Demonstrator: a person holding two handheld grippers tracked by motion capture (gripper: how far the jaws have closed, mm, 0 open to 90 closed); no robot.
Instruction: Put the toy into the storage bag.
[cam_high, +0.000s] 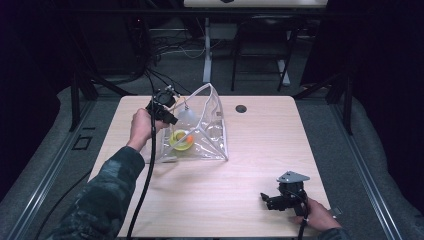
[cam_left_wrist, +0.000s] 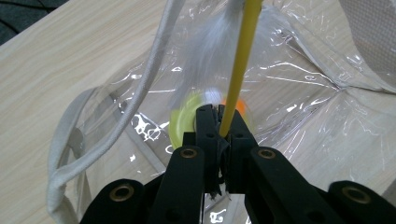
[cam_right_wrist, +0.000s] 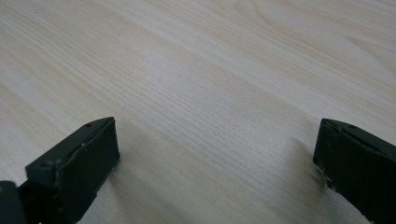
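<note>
The left gripper (cam_left_wrist: 219, 122) has its jaws pressed together on a thin yellow stick (cam_left_wrist: 243, 60), which rises from between the tips and ends in a blurred white tuft at the top of the left gripper view. Just beyond the tips, seen through the wall of a clear plastic bag (cam_high: 207, 132), lies a yellow ring (cam_high: 181, 139) with an orange ball (cam_high: 189, 137) touching it. The bag's white strap (cam_left_wrist: 140, 98) curves past to the left of the jaws. In the high view this gripper (cam_high: 167, 112) is at the bag's open far-left corner. The right gripper (cam_high: 267, 200) sits low over the wooden table (cam_high: 260, 145), well apart from the bag, its jaws spread wide with bare wood between them
</note>
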